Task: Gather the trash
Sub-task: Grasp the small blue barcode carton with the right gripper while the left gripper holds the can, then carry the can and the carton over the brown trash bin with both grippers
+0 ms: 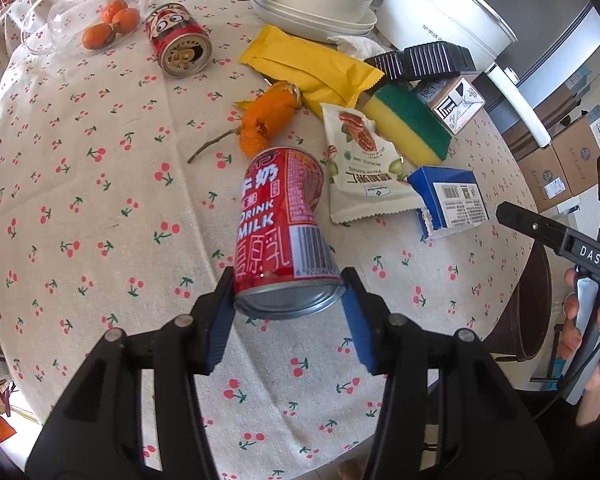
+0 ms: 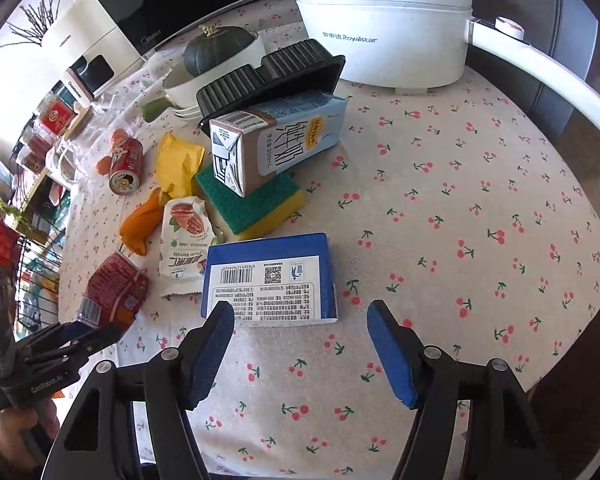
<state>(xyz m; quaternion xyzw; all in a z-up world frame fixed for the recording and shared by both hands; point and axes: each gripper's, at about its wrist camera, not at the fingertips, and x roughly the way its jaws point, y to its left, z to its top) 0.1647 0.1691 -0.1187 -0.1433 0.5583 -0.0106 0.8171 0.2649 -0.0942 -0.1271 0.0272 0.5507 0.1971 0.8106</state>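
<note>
Now the left gripper (image 1: 288, 300) clamps its jaws on the red milk can (image 1: 284, 228), nut packet (image 1: 360, 160) just beside; right gripper (image 2: 300, 344) gapes, empty, before the blue box (image 2: 270, 276).

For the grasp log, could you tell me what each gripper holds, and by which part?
The left gripper clamps the red milk can at its near end, by the rim. The right gripper is open, holding nothing.

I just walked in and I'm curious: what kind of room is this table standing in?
Most likely a home kitchen or dining corner. A round table with a cherry-print tablecloth carries a white Royalstar electric pot, a kabocha squash in a bowl, and a Midea appliance stands behind.
</note>
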